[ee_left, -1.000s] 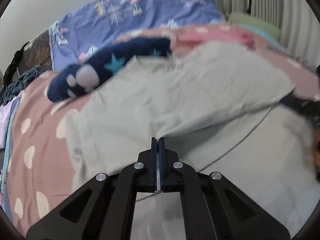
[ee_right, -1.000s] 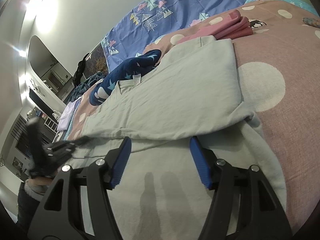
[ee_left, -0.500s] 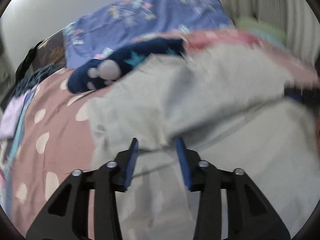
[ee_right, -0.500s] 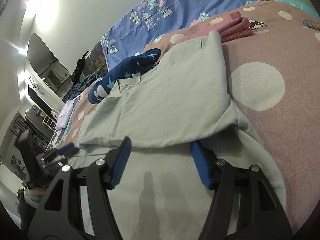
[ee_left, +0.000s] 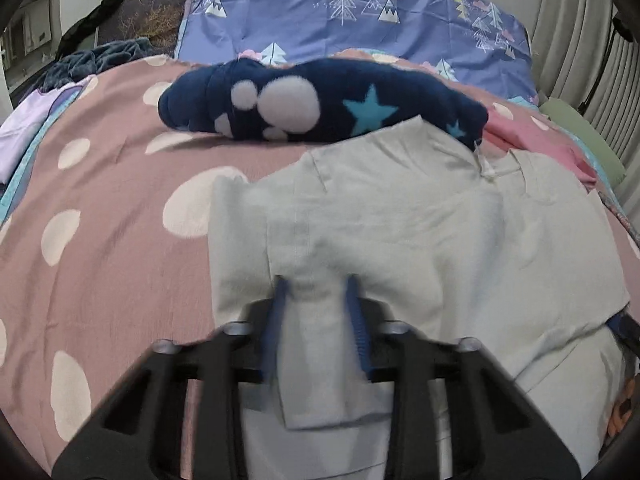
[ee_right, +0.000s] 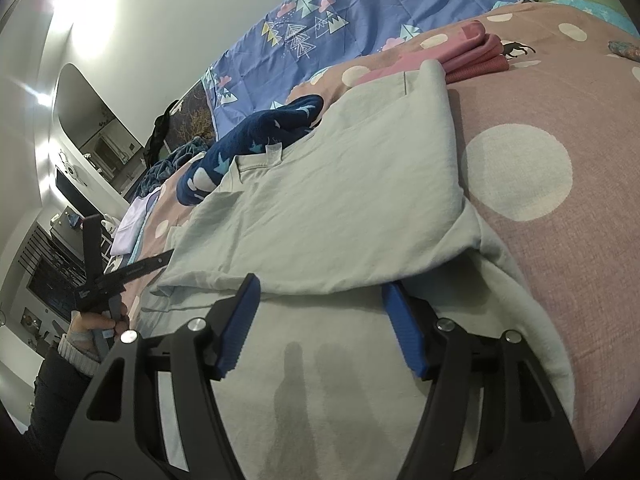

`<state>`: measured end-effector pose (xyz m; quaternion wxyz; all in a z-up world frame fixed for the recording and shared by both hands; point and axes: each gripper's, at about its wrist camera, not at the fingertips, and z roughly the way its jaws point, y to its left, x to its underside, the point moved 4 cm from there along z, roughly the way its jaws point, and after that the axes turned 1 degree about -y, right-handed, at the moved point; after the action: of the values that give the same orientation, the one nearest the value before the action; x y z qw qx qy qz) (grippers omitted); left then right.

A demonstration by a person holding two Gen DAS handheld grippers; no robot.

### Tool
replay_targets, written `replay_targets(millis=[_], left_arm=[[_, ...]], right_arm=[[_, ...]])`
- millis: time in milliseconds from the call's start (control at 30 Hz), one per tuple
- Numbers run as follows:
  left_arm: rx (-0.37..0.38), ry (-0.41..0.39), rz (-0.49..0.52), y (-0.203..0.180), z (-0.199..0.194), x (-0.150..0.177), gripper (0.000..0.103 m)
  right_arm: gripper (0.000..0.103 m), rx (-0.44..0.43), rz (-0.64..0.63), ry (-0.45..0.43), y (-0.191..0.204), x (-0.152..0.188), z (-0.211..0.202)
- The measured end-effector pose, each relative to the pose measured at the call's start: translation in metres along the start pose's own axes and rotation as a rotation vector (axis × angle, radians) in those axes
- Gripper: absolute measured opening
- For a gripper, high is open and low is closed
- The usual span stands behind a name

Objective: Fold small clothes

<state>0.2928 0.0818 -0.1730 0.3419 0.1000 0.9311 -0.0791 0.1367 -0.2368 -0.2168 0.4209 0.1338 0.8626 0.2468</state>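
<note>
Tilt downward: left tongs (ee_left: 316,320) closing astride shirt (ee_left: 400,220) fold, seemingly not yet pinching.

right gripper (ee_right: 320,312): jaws stand apart, blue pads clear of the cloth, nothing pressed between them. pale grey shirt (ee_right: 340,200) lies folded over itself on the pink polka-dot bedspread (ee_right: 560,120), the folded edge just ahead of the fingertips. navy star-print garment (ee_right: 256,140) touches the shirt's collar end. folded pink clothes (ee_right: 472,52) rest beyond the shirt's far corner. left gripper (ee_right: 160,259) is at the shirt's left edge, held by a hand (ee_right: 92,326); its jaw state cannot be judged here.
</note>
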Motion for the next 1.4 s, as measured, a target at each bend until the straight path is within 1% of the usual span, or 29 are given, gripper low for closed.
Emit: replay_targets(millis=[67,167,233,300,367,400,433,467,533,567,600,633,733,767,833,867,900,933,1000,1067,1100,1133,1167,1233,1267,1300,1333,1367,1400], left_arm=[[0.028,-0.050,-0.008,0.001,-0.018,-0.006,0.000],[-0.018,-0.139,0.016,0.002,-0.053,-0.012,0.000],[-0.012,-0.132,0.018,0.009,-0.062,-0.014,0.000],[-0.022,-0.063,0.002,0.017,-0.052,-0.007,0.001],[0.013,0.002,-0.003,0.018,-0.039,0.004,0.015],[0.043,0.050,-0.011,0.017,-0.028,0.015,0.030],[0.052,0.072,-0.015,0.015,-0.022,0.021,0.039],[0.053,0.090,-0.010,0.013,-0.014,0.027,0.040],[0.018,0.057,0.029,0.005,-0.011,0.033,0.039],[0.008,0.056,0.036,0.003,-0.011,0.032,0.030],[0.021,0.050,0.038,0.001,-0.015,0.029,0.004],[0.023,0.034,0.043,-0.001,-0.021,0.026,0.004],[-0.052,-0.084,0.073,0.001,-0.056,0.007,0.004],[-0.044,-0.100,0.058,0.005,-0.066,0.002,0.004],[-0.046,-0.096,0.059,0.009,-0.069,0.001,0.004],[-0.066,-0.070,0.073,0.010,-0.064,0.005,0.005],[-0.096,-0.049,0.085,0.010,-0.058,0.009,0.011],[-0.145,-0.027,0.100,0.011,-0.051,0.014,0.023],[-0.217,-0.014,0.118,0.012,-0.044,0.024,0.033],[-0.162,-0.041,0.107,0.006,-0.049,0.028,0.033],[-0.123,-0.059,0.107,0.000,-0.053,0.029,0.034],[-0.095,-0.082,0.112,-0.006,-0.058,0.030,0.034],[-0.065,-0.099,0.119,-0.013,-0.061,0.031,0.034],[0.022,-0.095,0.132,-0.027,-0.054,0.033,0.040],[0.047,-0.065,0.135,-0.035,-0.043,0.036,0.044],[0.055,-0.038,0.130,-0.039,-0.033,0.038,0.044],[0.071,0.007,0.117,-0.043,-0.019,0.044,0.046],[0.064,0.013,0.110,-0.044,-0.011,0.049,0.052],[0.050,-0.003,0.118,-0.047,-0.013,0.048,0.053]], right_arm=[[0.065,0.000,0.000,0.000,0.000,0.000,0.000],[0.066,0.001,-0.001,0.001,0.000,0.000,0.000],[0.066,0.000,-0.003,0.001,0.001,0.001,-0.001],[0.066,0.000,-0.005,0.002,0.001,0.001,0.000],[0.066,-0.001,-0.005,0.001,0.002,0.002,-0.001],[0.066,-0.001,-0.005,0.002,0.002,0.002,0.000],[0.067,-0.001,-0.006,0.002,0.002,0.002,0.000],[0.067,0.000,-0.006,0.002,0.002,0.002,0.000],[0.067,-0.001,-0.006,0.002,0.001,0.002,0.000],[0.067,-0.001,-0.005,0.002,0.001,0.002,0.000],[0.067,-0.001,-0.005,0.002,0.002,0.002,0.000],[0.066,-0.001,-0.006,0.002,0.002,0.002,0.000],[0.067,0.000,-0.006,0.002,0.002,0.002,0.000],[0.067,0.000,-0.006,0.002,0.002,0.002,0.000],[0.067,0.001,-0.006,0.002,0.002,0.002,-0.001],[0.067,0.001,-0.006,0.002,0.002,0.002,-0.001],[0.067,0.001,-0.006,0.003,0.002,0.002,-0.001],[0.066,0.002,-0.007,0.002,0.002,0.002,-0.001],[0.066,0.005,-0.007,0.004,0.002,0.002,-0.001],[0.063,0.036,-0.021,0.017,0.006,0.003,-0.004],[0.060,0.088,-0.048,0.035,0.010,0.006,-0.007],[0.054,0.118,-0.063,0.045,0.013,0.007,-0.009],[0.042,0.131,-0.073,0.062,0.020,0.007,-0.014],[0.030,0.053,-0.071,0.076,0.032,0.002,-0.020],[0.030,0.038,-0.091,0.072,0.040,-0.003,-0.022],[0.030,0.057,-0.138,0.046,0.049,-0.010,-0.025],[0.030,0.092,-0.186,0.022,0.055,-0.016,-0.025],[0.030,0.142,-0.231,0.009,0.057,-0.021,-0.021],[0.030,0.211,-0.265,0.027,0.051,-0.023,-0.011]])
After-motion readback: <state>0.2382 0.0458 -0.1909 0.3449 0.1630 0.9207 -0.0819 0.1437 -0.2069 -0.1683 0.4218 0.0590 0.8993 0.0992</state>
